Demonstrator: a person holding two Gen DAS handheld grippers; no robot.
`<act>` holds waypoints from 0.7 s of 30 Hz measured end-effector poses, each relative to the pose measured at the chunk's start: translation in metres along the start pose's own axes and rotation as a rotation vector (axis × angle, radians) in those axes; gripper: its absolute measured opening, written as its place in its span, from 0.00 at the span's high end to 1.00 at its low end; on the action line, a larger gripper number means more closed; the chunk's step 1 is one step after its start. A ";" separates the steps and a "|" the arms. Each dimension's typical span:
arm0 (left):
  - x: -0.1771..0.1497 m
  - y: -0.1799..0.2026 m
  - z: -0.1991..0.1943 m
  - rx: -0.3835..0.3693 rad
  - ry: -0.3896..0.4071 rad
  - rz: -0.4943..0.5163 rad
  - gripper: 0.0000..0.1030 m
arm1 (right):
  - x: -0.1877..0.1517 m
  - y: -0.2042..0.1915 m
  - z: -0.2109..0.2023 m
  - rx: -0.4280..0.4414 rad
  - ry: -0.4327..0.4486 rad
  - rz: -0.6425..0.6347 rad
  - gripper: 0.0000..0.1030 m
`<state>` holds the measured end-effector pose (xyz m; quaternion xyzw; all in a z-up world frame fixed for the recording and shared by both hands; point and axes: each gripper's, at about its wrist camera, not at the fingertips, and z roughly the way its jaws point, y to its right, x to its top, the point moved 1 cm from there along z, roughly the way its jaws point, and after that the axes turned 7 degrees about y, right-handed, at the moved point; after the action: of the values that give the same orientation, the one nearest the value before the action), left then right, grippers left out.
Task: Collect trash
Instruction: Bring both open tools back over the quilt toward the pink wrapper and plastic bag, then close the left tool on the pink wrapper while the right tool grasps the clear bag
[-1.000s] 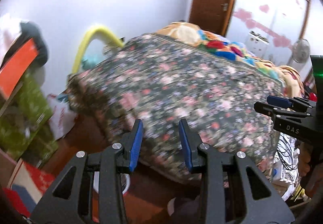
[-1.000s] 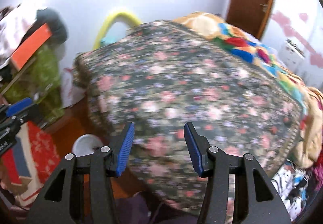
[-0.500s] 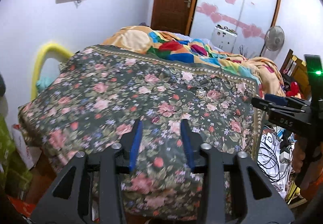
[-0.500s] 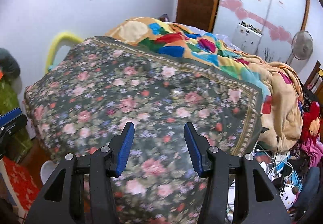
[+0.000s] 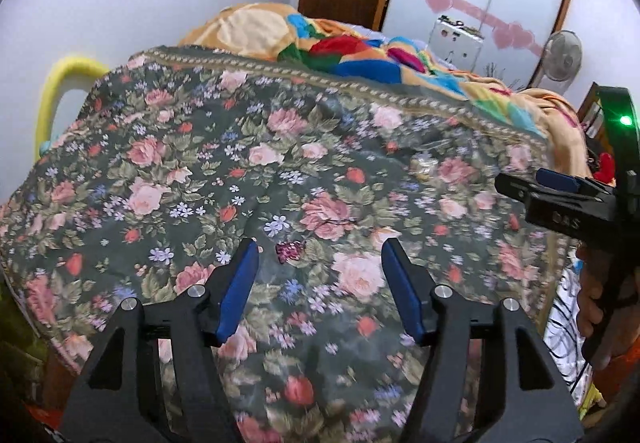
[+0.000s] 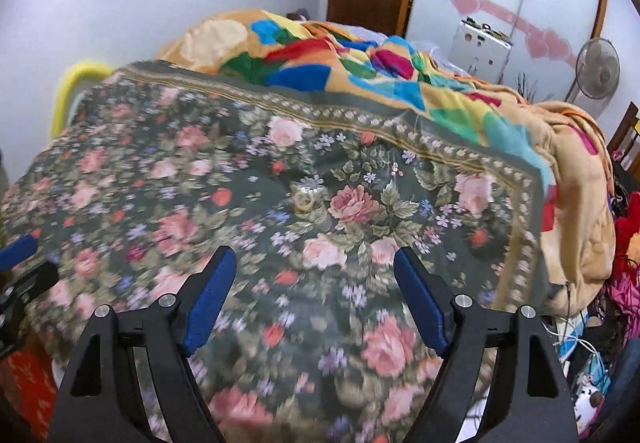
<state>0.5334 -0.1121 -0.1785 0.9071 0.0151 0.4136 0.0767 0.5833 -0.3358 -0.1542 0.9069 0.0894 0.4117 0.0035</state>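
Note:
A small crumpled pink wrapper lies on the dark floral bedspread, just ahead of my open, empty left gripper. A clear crinkled plastic wrapper lies farther right on the bedspread; it also shows in the right wrist view. My right gripper is open and empty above the bedspread, short of the clear wrapper. The right gripper also shows side-on at the right edge of the left wrist view.
A multicoloured blanket is heaped on the far side of the bed. A yellow padded bar stands at the bed's left. Clutter and cables lie on the floor right of the bed. A fan and wardrobe stand behind.
Both grippers have swung up from the bed's end and floor to look over the bed top. Both sets of jaws have opened wider. The wrappers have come into view.

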 end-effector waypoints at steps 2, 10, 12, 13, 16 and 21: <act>-0.004 -0.004 0.017 0.015 -0.014 0.001 0.39 | 0.000 0.002 0.028 -0.002 -0.026 0.023 0.24; -0.023 -0.026 0.072 0.038 -0.071 -0.024 0.39 | 0.002 0.015 0.115 0.086 -0.120 0.188 0.24; -0.027 -0.031 0.081 0.030 -0.088 -0.035 0.39 | 0.004 0.013 0.132 0.078 -0.130 0.189 0.24; -0.030 -0.033 0.085 0.021 -0.099 -0.040 0.39 | 0.005 0.011 0.139 0.068 -0.131 0.179 0.24; -0.034 -0.034 0.093 -0.008 -0.118 -0.044 0.43 | 0.006 0.007 0.154 0.037 -0.139 0.160 0.40; -0.036 -0.027 0.100 -0.010 -0.119 0.004 0.62 | 0.006 0.002 0.160 -0.050 -0.128 0.124 0.61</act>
<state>0.5856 -0.1011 -0.2738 0.9298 0.0066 0.3590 0.0813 0.7068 -0.3258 -0.2554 0.9348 0.0221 0.3544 0.0063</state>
